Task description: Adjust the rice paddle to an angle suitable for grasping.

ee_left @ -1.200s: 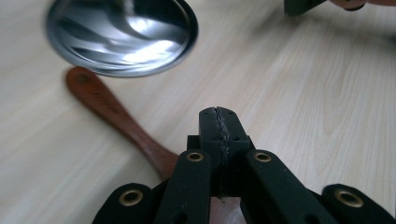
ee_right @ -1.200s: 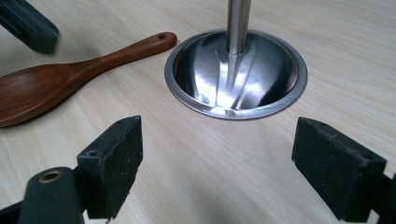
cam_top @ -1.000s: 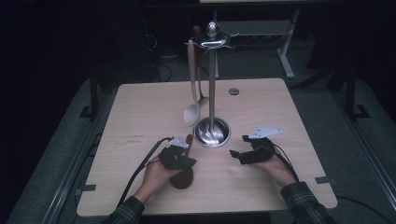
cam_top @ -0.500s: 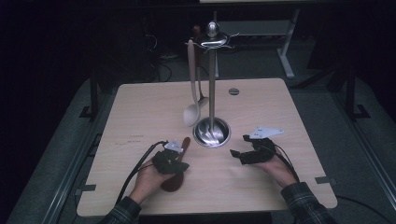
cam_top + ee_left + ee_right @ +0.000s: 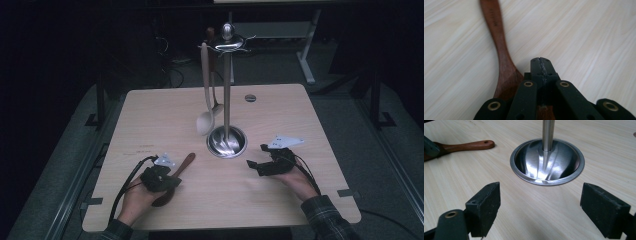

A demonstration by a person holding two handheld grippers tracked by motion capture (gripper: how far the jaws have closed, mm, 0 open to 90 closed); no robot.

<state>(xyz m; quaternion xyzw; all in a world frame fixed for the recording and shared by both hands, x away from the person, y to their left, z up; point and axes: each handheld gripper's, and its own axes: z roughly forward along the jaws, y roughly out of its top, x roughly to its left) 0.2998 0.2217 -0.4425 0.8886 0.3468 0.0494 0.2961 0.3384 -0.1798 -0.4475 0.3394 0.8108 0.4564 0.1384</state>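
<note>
Dark reddish wood marked the spoon [image 5: 175,175] at the left of the table [image 5: 150,115], lying flat with its handle pointing toward the stand's base and its bowl under the left gripper [image 5: 159,177]. That gripper's jaws were closed together, pad against pad, over the bowl end; nothing was pinched between them, so the spoon looked not yet picked up. Further right stood the steel stand [image 5: 227,95], with a pale spoon [image 5: 205,100] and another utensil already hanging from its top hooks. Judging from that, the brown spoon was the one left to lift and hang. At the right, the right gripper [image 5: 265,164] rested on the table with jaws spread wide and empty, facing the base. The left gripper view showed faint lettering on the spoon's handle [image 5: 496,22], unreadable from above; the right gripper view showed the hole in the handle's tip [image 5: 489,143]. The high view gave the hooks.
</note>
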